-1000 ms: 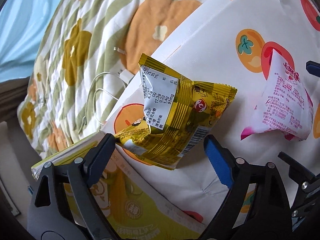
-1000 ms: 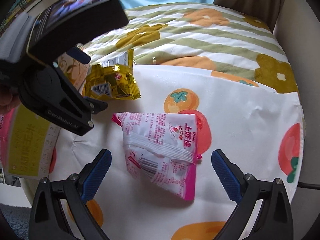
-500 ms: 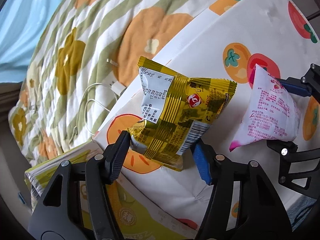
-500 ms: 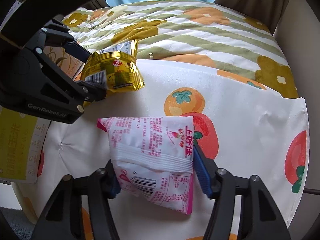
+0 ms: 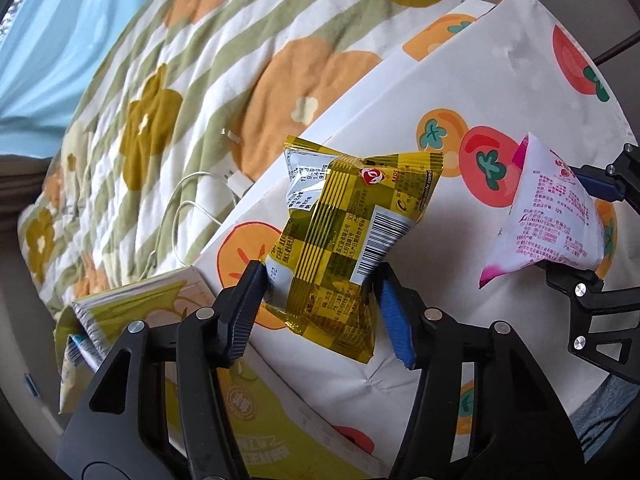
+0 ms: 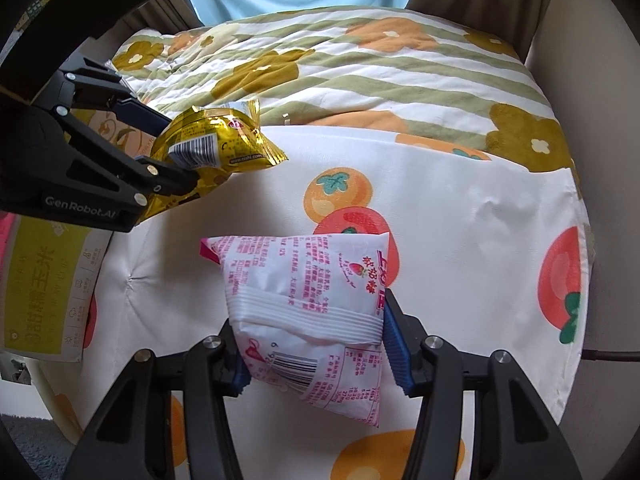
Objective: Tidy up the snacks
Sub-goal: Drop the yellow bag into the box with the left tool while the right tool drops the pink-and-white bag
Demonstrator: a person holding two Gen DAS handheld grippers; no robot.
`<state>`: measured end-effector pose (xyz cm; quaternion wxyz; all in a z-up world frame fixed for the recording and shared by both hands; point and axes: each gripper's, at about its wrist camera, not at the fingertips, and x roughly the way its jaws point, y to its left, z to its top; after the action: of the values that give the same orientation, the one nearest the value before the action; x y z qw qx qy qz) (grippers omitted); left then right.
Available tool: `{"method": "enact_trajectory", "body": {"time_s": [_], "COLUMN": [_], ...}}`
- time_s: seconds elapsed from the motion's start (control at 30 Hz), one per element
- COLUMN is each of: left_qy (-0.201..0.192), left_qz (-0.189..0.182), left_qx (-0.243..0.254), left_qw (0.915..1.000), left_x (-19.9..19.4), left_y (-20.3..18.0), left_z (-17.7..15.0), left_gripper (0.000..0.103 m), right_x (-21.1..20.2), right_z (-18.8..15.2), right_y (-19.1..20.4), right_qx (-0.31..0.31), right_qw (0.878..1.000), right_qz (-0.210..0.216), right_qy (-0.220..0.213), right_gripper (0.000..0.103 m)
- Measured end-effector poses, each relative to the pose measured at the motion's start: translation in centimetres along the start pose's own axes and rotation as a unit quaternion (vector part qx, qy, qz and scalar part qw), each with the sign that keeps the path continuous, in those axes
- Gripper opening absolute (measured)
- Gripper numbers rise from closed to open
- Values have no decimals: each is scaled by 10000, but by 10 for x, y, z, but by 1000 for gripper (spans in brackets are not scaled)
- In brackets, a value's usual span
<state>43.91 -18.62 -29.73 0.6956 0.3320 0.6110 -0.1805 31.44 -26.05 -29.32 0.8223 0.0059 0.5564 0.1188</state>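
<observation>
Clearly the work is at its grasping stage: both packets are gripped, neither is stowed yet, and no container for them shows beyond the yellow-green box (image 5: 256, 432) at the left edge of the white persimmon-print cloth (image 5: 500, 80). Just beside that box, the left gripper (image 5: 320, 300) pinches the lower part of the yellow snack packet (image 5: 352, 236), which tilts up off the cloth, barcode facing the camera. Further right, the right gripper (image 6: 312, 344) has its jaws pressed against both sides of the pink-and-white snack packet (image 6: 308, 292), which is lifted at its near end; whether its far end touches the cloth I cannot tell. What is left, as I judge it, is carrying both to wherever they belong. Behind the cloth lies a striped floral quilt (image 5: 200, 60) with a white charger cable (image 5: 188, 204) on it, apart from the packets. The two grippers work near each other, so they may crowd one another.
</observation>
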Motion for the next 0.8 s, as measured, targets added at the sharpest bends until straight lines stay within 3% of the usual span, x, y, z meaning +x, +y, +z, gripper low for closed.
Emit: {"method": "enact_trajectory", "body": {"time_s": [0.23, 0.37, 0.6, 0.8], "left_qy": [-567, -984, -1569, -1853], "left_qz": [-131, -168, -194, -78], "left_qx": [-484, -972, -2019, -2683], "left_qw": [9971, 9902, 9666, 9453], "left_x": [-59, -103, -174, -205], "left_y": [8, 27, 71, 114], "left_z": [-20, -42, -111, -182], "left_gripper": [52, 52, 52, 52], "right_x": [-52, -87, -143, -177], "right_z": [4, 11, 32, 51], "right_y": [1, 8, 43, 94], "right_qx": [11, -170, -778, -1195], "right_qw": [9992, 9977, 9909, 9799], "right_qz": [-33, -12, 215, 649], "right_qy": [-404, -662, -1075, -1459], "right_gripper": [50, 50, 50, 50]}}
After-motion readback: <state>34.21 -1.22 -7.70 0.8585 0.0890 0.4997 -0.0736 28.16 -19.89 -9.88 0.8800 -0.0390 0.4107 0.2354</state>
